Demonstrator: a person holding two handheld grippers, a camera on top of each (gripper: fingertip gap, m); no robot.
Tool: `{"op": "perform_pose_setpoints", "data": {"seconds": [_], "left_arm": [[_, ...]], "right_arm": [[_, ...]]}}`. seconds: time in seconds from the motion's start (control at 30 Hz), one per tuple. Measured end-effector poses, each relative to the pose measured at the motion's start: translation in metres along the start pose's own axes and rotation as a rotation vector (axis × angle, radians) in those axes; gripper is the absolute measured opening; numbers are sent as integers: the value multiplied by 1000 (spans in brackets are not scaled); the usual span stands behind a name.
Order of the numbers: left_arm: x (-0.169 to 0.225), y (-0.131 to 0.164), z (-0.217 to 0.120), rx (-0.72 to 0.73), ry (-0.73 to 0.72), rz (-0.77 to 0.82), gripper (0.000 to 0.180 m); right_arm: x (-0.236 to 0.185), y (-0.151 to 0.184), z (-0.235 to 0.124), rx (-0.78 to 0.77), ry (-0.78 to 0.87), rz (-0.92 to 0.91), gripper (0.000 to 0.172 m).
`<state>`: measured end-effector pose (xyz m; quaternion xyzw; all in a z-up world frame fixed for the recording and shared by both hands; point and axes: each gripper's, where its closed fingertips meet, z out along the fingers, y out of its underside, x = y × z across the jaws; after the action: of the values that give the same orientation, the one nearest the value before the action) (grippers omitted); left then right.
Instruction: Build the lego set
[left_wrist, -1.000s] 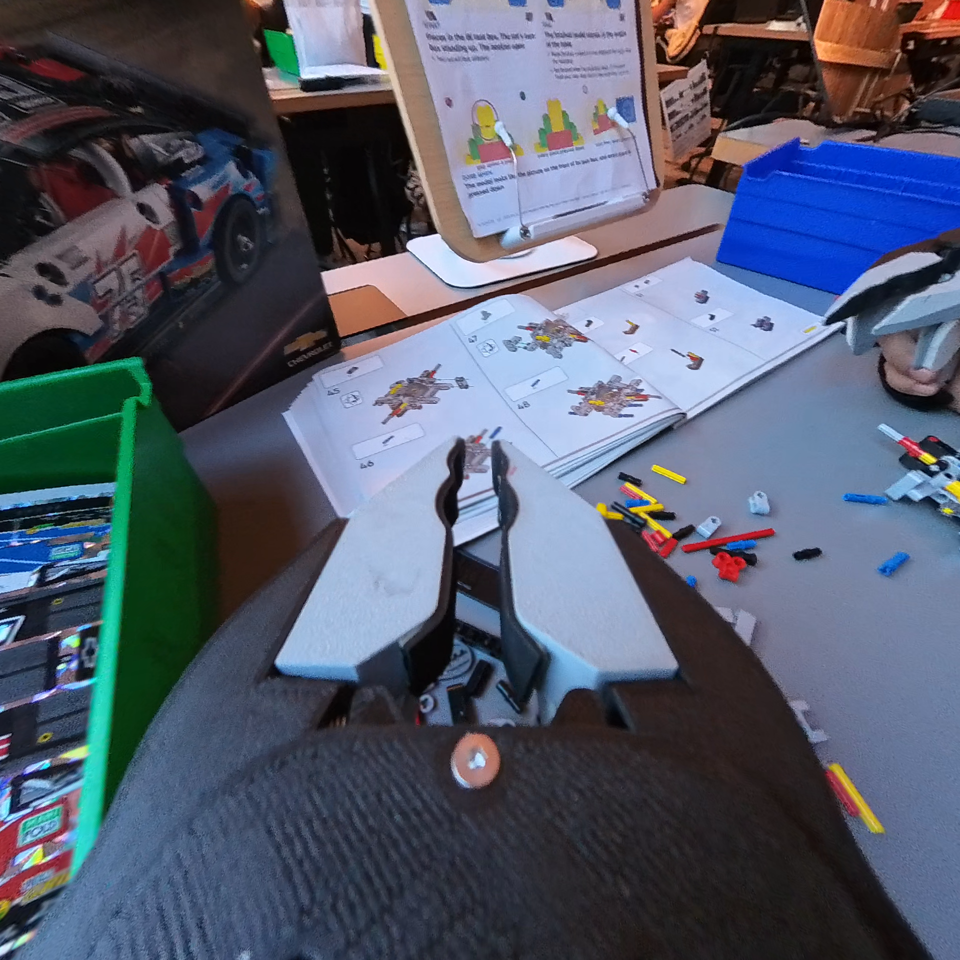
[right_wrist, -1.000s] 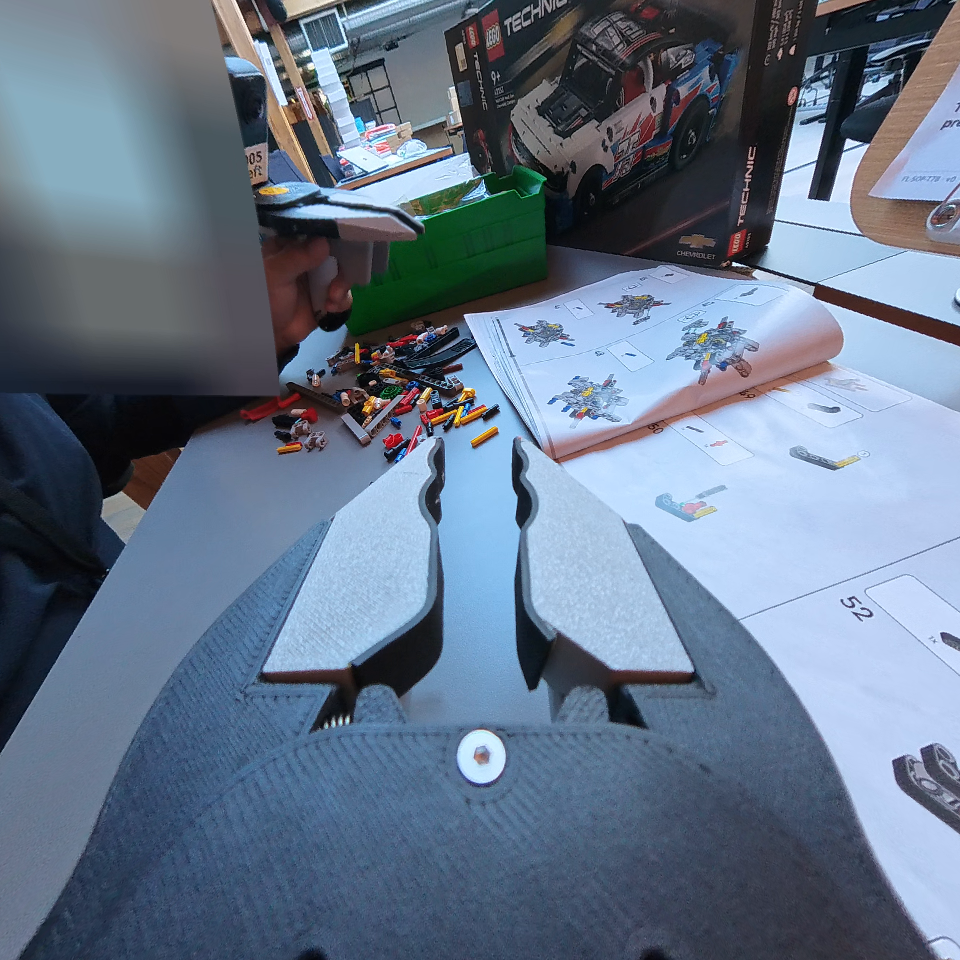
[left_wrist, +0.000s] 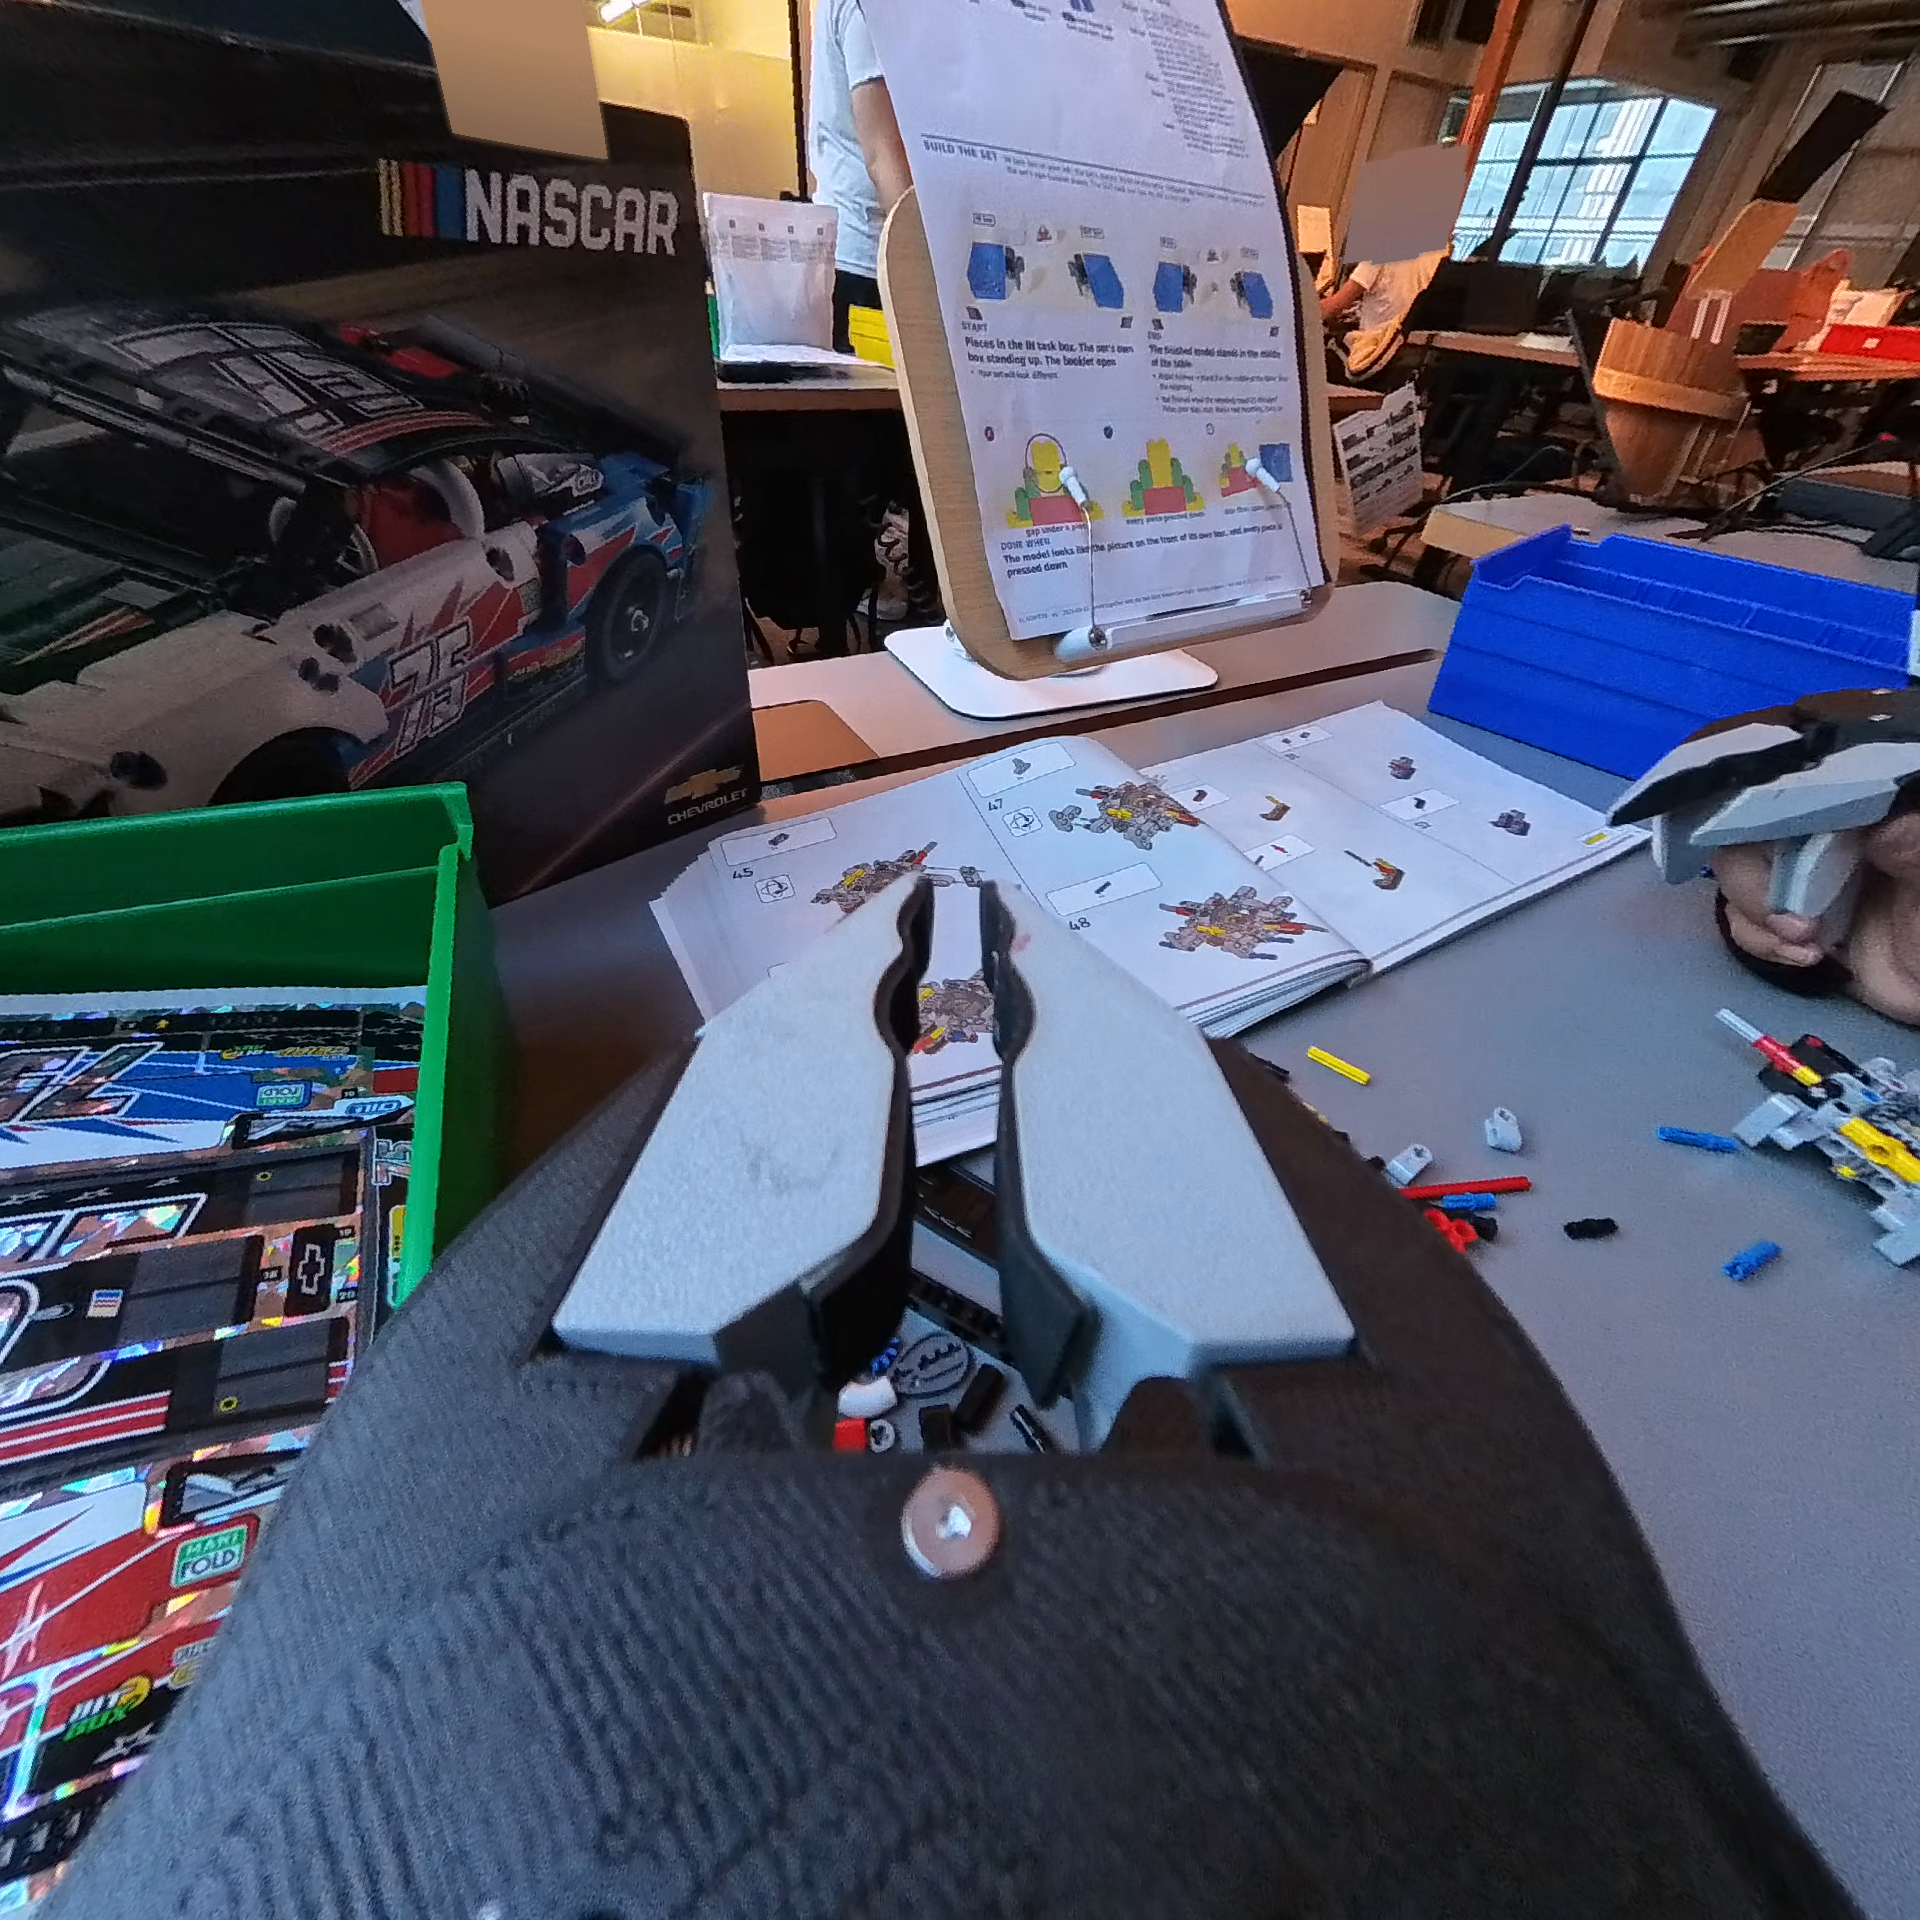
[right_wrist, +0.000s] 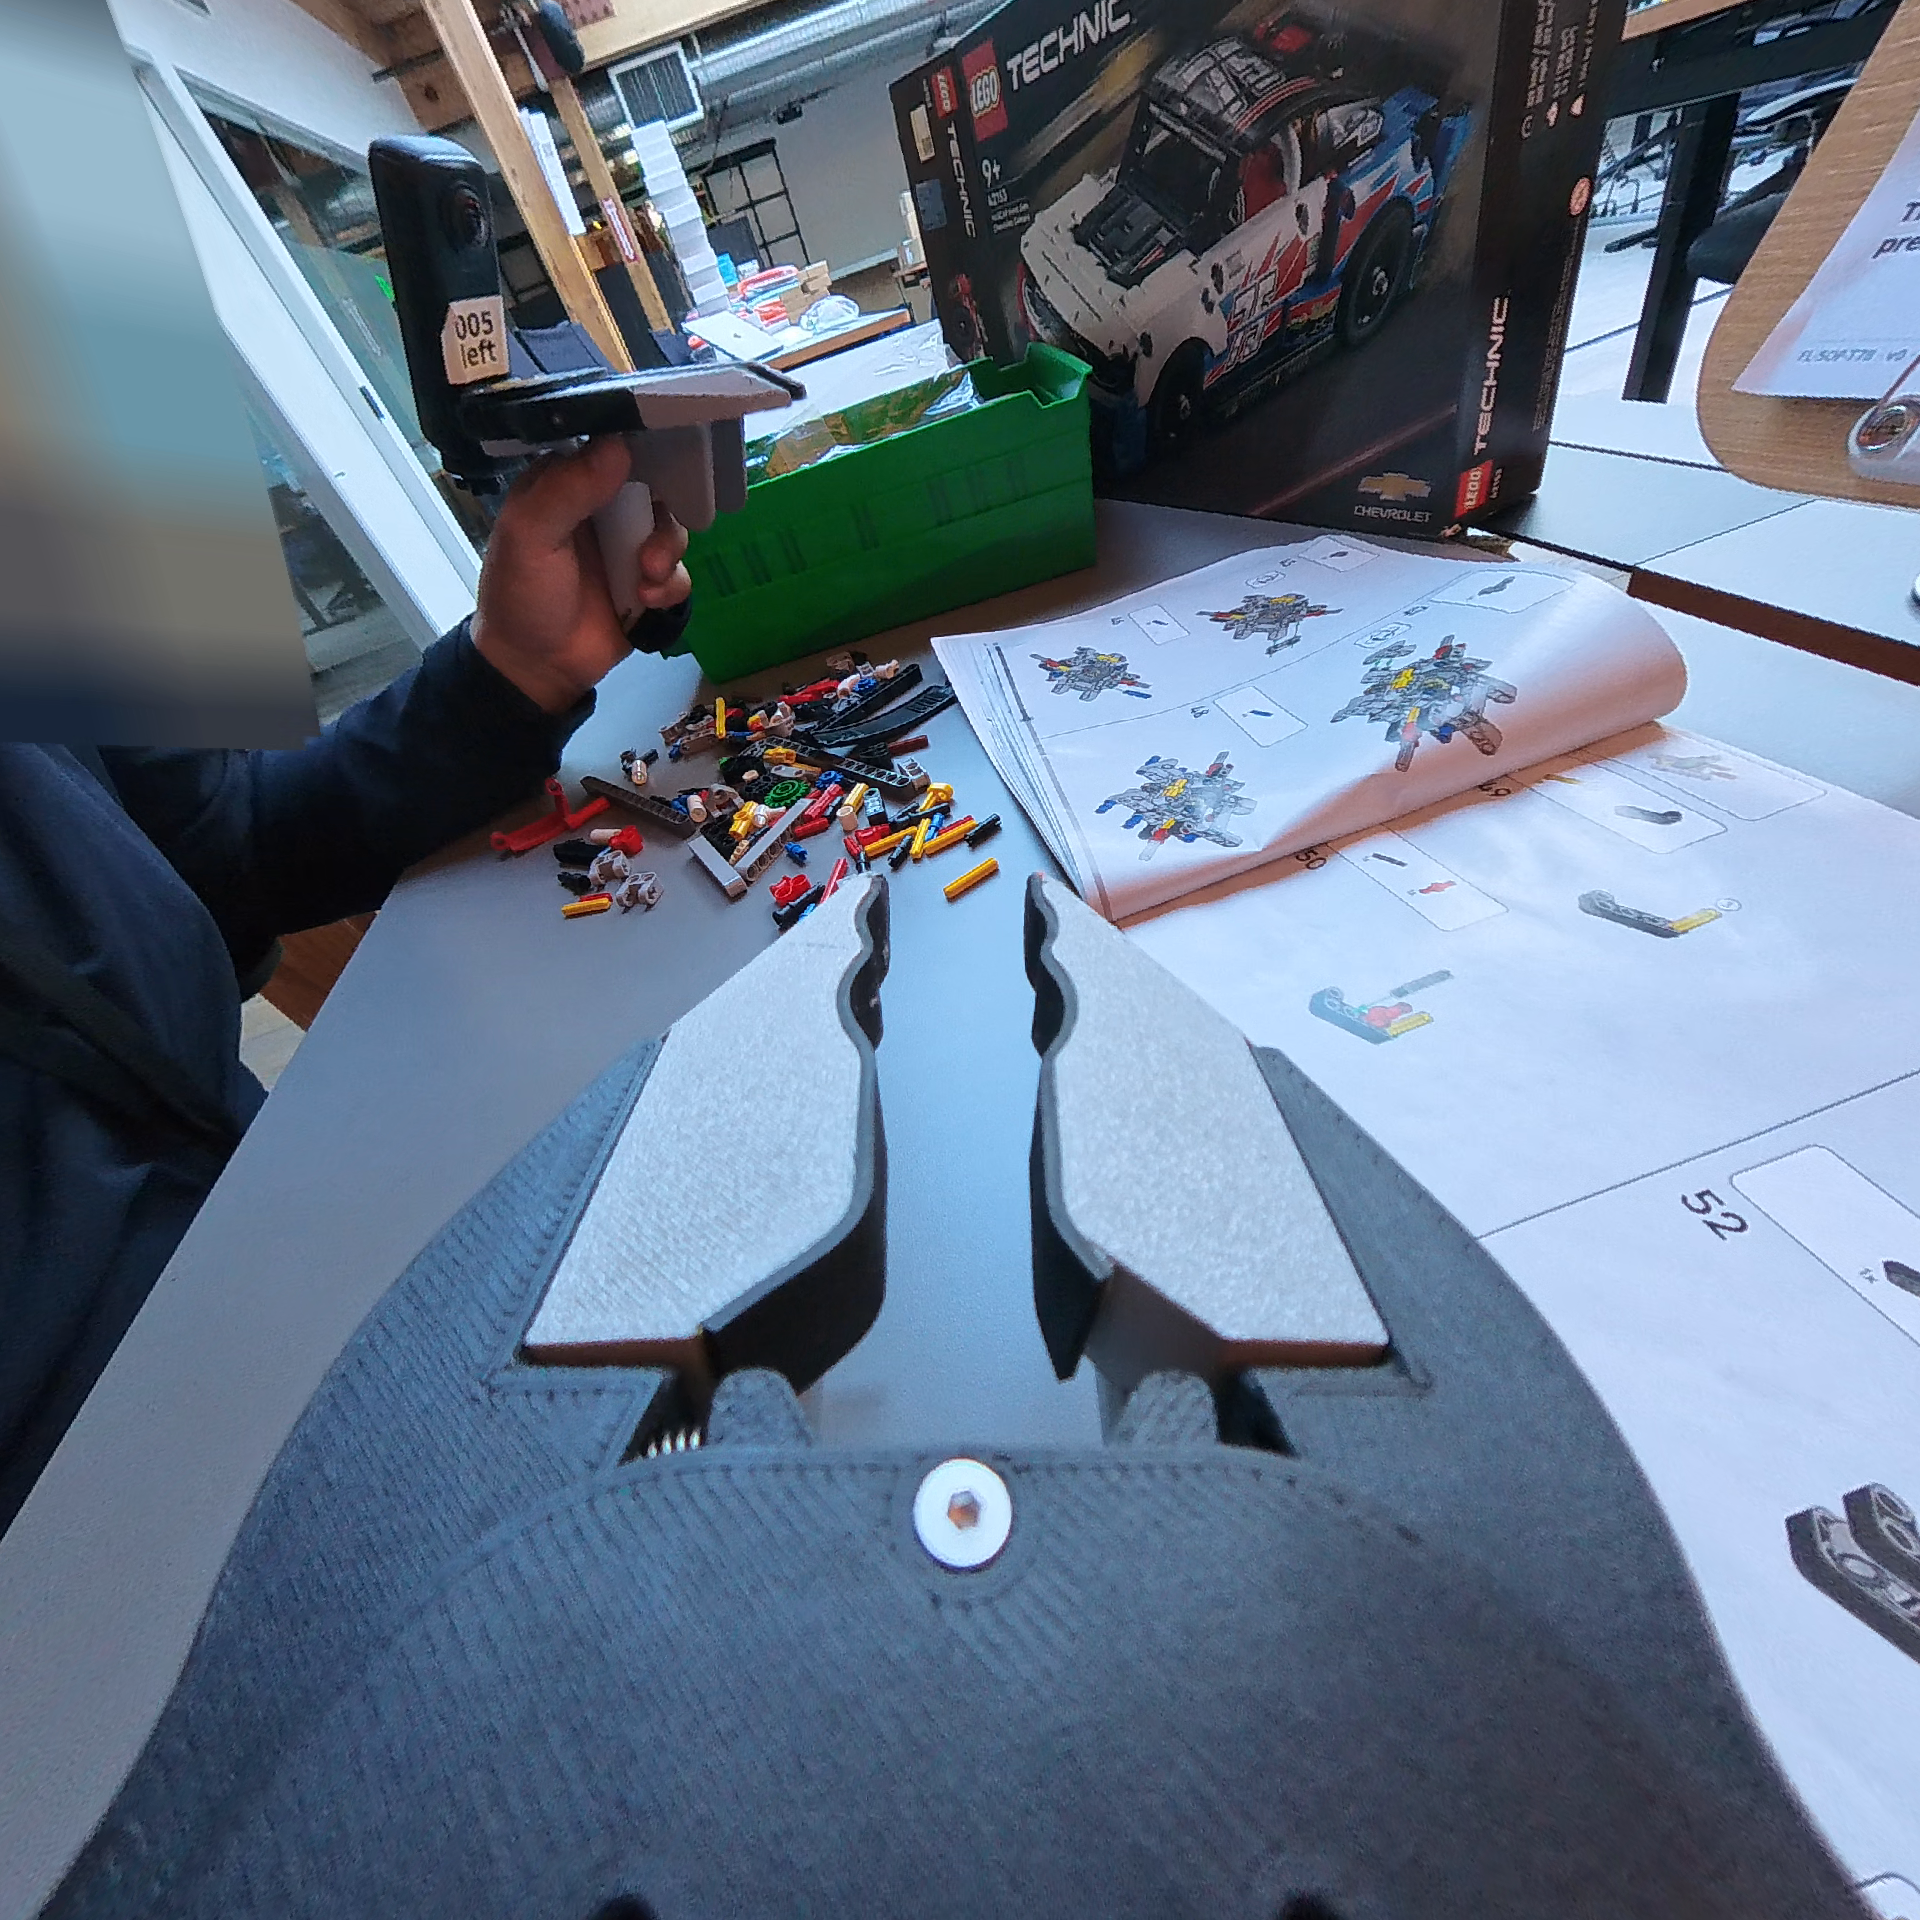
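My landmark is the open white paper instruction booklet (right_wrist: 1455, 935), which lies flat on the smooth grey surface (right_wrist: 468, 1039) of a busy workshop room with timber posts and big windows. Behind the booklet stands a tall dark glossy cardboard box printed with a race car (right_wrist: 1299, 260); left of the booklet sits a green ribbed plastic bin (right_wrist: 894, 530), and right of it a blue plastic bin (left_wrist: 1662, 634). Between the green ribbed plastic bin and the booklet's near corner lies a scatter of small plastic building pieces (right_wrist: 790, 790), pins and beams in red, yellow, black. My left gripper (left_wrist: 954, 894) hangs above the booklet's left page, its grey fingers (left_wrist: 790, 1122) slightly apart around nothing. My right gripper (right_wrist: 956, 894) sits at the booklet's near left corner, fingers wider apart and bare.
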<state>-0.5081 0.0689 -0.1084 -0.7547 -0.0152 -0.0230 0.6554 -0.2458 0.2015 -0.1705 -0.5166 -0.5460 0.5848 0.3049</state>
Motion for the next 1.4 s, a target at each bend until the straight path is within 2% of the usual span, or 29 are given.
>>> {"op": "perform_pose_setpoints", "data": {"seconds": [0.33,0.47,0.83,0.97,1.17,1.4], "left_arm": [[-17,-15,-18,39,-48,59,6],[-6,-15,-17,38,4,65,8],[4,-10,-11,14,-2,133,6],[28,9,5,-64,89,122,9],[53,47,25,-226,151,215,5],[56,46,24,-219,174,198,6]], "right_arm": [[0,0,0,1,-2,2,22],[1,0,1,-2,-2,3,22],[6,-1,3,-4,4,-8,22],[7,-1,4,-7,13,-26,22],[7,1,6,-28,36,-57,22],[8,4,8,-50,55,-68,22]]}}
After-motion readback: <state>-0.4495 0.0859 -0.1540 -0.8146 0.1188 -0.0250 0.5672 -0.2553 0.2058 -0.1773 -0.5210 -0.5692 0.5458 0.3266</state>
